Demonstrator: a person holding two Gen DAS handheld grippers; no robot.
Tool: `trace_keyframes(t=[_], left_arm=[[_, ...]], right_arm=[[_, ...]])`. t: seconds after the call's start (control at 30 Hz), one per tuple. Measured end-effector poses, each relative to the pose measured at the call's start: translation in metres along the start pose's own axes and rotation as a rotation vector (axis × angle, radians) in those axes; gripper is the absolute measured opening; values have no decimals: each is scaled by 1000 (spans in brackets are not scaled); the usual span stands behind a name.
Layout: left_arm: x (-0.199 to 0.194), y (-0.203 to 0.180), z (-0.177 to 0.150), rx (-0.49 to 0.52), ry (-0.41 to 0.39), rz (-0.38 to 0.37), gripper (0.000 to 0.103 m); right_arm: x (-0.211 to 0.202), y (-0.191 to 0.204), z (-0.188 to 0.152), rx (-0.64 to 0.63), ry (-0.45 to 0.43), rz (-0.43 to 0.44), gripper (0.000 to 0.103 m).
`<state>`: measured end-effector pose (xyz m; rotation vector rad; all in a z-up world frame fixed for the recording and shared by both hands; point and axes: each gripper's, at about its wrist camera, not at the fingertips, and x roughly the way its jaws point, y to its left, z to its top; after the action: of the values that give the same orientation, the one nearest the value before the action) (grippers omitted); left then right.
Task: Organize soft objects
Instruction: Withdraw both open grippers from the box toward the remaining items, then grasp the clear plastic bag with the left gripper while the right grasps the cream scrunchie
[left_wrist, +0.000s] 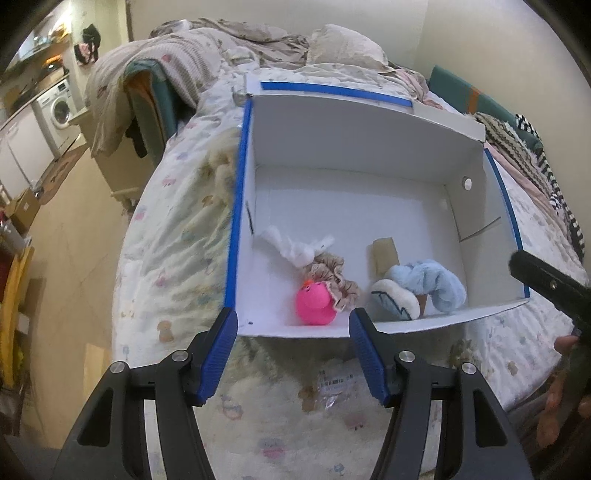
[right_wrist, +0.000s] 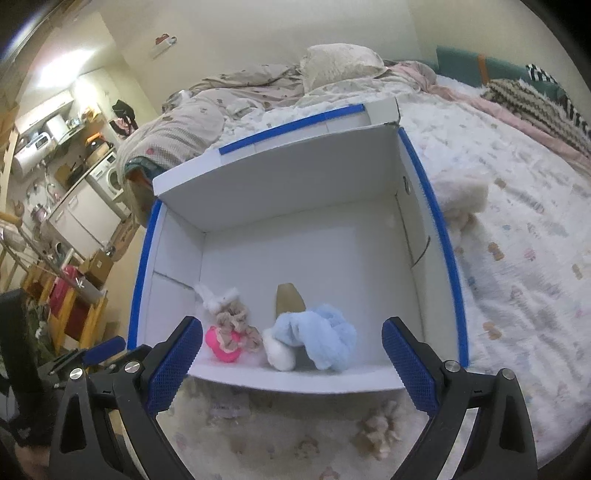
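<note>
No readable text.
A label on a clear packet (left_wrist: 334, 387) just in front of the white box (left_wrist: 354, 125) is too blurred to read.

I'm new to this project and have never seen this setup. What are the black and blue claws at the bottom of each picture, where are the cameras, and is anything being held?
No robot here: a person carries a hand-held gripper in each hand, with a fisheye camera on each looking along its two fingers. The left view shows the left hand-held gripper, the right view the right hand-held gripper. Both stand open with nothing between the blue pads. Both look down into a white cardboard box with blue edging, sitting on a bed. Inside, near the front wall, lie a pink duck toy, a beige scrunchie, a white fluffy piece, a light blue plush item and a brown cardboard scrap. A cream fluffy item lies outside the box.
</note>
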<state>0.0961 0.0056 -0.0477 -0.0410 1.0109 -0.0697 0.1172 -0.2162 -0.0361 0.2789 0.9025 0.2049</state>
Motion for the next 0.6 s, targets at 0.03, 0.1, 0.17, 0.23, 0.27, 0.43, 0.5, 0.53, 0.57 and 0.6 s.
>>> trace_keyframes(t=[0.03, 0.1, 0.17, 0.23, 0.27, 0.43, 0.5, 0.53, 0.57, 0.6], left_arm=[[-1, 2, -1, -8, 0, -1, 60], [-2, 4, -4, -27, 4, -5, 60], [-2, 4, -8, -37, 16, -12, 60], [-2, 4, -13, -35, 25, -16, 60], [-2, 3, -15, -31, 27, -15, 60], [1, 0, -26, -15, 44, -7, 60], [5, 1, -29, -22, 56, -3, 60], [7, 2, -29, -25, 62, -1, 60], [10, 3, -30, -33, 74, 1, 60], [12, 5, -32, -42, 83, 0, 60]], right_arm=[[-4, 0, -2, -7, -2, -3, 103], [-9, -1, -6, -8, -1, -6, 103], [-14, -2, -11, 0, 0, -8, 103], [-18, -4, -16, 6, 5, -9, 103], [-19, -5, -19, 10, 10, -9, 103], [-25, -8, -33, 55, 44, 49, 103], [-26, -8, -40, 60, 64, 49, 103], [-26, -9, -44, 69, 76, 57, 103], [-25, -9, -46, 78, 89, 57, 103], [-24, -10, -49, 86, 99, 59, 103]])
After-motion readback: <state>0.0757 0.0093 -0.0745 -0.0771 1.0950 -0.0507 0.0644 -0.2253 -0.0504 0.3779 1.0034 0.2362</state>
